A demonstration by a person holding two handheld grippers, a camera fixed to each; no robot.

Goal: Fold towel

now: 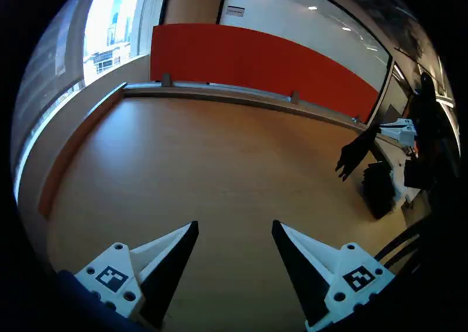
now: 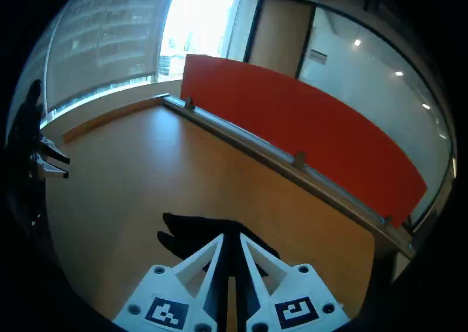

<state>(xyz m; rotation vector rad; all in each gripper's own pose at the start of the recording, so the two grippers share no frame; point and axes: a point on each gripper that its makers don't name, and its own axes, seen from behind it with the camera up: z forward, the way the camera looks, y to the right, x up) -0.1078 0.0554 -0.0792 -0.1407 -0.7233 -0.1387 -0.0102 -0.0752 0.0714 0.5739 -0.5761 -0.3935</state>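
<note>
The towel [image 2: 187, 232] is a dark cloth. In the right gripper view it spreads over the wooden counter [image 2: 134, 162] just under and ahead of the right hand-held gripper [image 2: 232, 241], with loose corners poking out to the left. That hand-held gripper's two fingers stand almost together with only a thin slit between them, and the cloth is at their tips. They look clamped on the towel, though dark cloth against black pads makes the contact itself hard to read. In the left gripper view the same towel [image 1: 353, 156] hangs as a limp point from the right hand-held gripper [image 1: 399, 132], which is raised above the counter's right edge. The person holding it is a dark shape behind it. Below it sits a dark bulky mass [image 1: 377, 188]; I cannot tell whether it is more towel or something else.

The left hand-held gripper [image 1: 235, 225] is held low over the counter [image 1: 205, 156], pointing across it. Its fingers are spread wide, with bare wood between them and nothing gripped. In the right gripper view it appears at the far left edge [image 2: 52, 159], well apart from the towel.

A red partition [image 1: 263, 62] runs along the counter's far side, and a bright window [image 1: 111, 33] lies beyond the left corner.
</note>
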